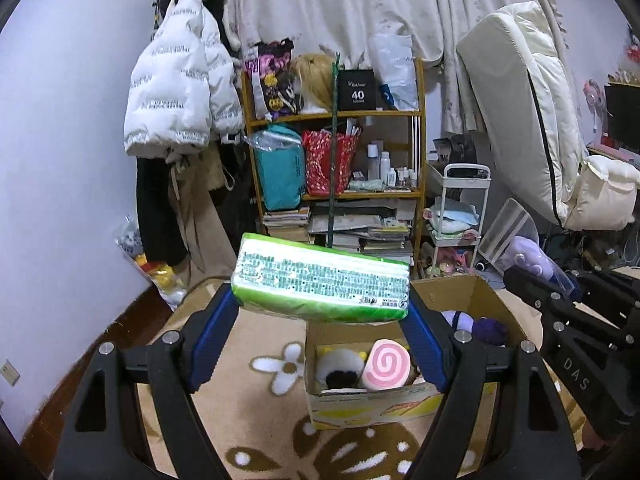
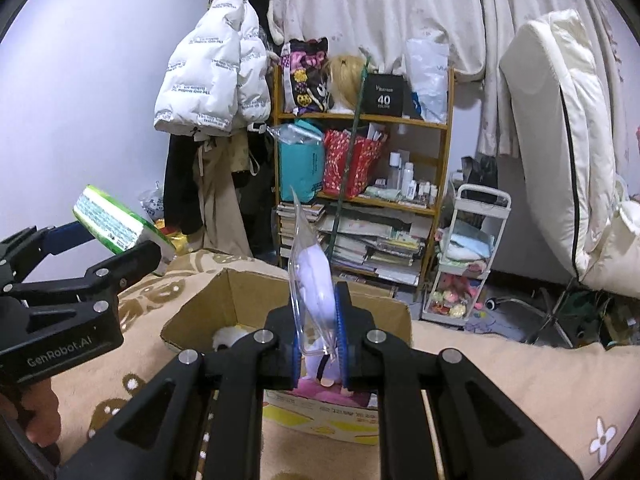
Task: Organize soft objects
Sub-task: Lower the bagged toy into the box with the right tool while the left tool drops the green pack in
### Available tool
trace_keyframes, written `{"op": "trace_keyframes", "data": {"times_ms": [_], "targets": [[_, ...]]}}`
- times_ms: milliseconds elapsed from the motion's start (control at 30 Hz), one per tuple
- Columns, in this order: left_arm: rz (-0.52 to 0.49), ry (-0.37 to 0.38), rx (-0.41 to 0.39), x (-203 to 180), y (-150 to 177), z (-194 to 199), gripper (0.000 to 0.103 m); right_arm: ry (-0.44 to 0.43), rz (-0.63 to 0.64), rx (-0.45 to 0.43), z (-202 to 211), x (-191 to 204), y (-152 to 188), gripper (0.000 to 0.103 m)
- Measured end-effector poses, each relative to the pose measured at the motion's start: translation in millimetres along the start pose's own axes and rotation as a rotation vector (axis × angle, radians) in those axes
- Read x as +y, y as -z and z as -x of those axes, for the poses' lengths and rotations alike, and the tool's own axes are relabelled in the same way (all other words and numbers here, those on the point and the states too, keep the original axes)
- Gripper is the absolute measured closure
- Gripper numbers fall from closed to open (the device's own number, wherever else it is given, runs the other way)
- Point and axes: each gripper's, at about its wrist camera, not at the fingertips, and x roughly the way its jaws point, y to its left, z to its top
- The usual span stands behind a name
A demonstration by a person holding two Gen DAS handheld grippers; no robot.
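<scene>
My left gripper is shut on a green and white tissue pack and holds it in the air above the near left of an open cardboard box. In the box lie a pink swirl plush, a white plush and a purple plush. My right gripper is shut on a clear plastic bag with a pale purple plush inside, held upright over the box. The left gripper with the tissue pack shows at the left of the right wrist view.
The box stands on a beige flowered carpet. Behind it are a cluttered wooden shelf, a white trolley, a hanging white jacket, curtains and a leaning mattress.
</scene>
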Motion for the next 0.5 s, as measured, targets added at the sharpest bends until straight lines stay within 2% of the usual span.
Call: {"op": "trace_keyframes", "data": {"times_ms": [167,300,500], "targets": [[0.008,0.016,0.033,2.7,6.3,-20.6,0.024,-0.018,-0.030,0.044,-20.1,-5.4,9.7,0.088],[0.015,0.058,0.092,0.9,10.0,-37.6,0.024,-0.040,-0.057,0.096,-35.1,-11.5,21.1,0.088],[-0.007,0.074,0.114,-4.9,15.8,-50.6,0.024,-0.112,-0.130,0.150,-56.1,-23.1,34.3,0.088]]}}
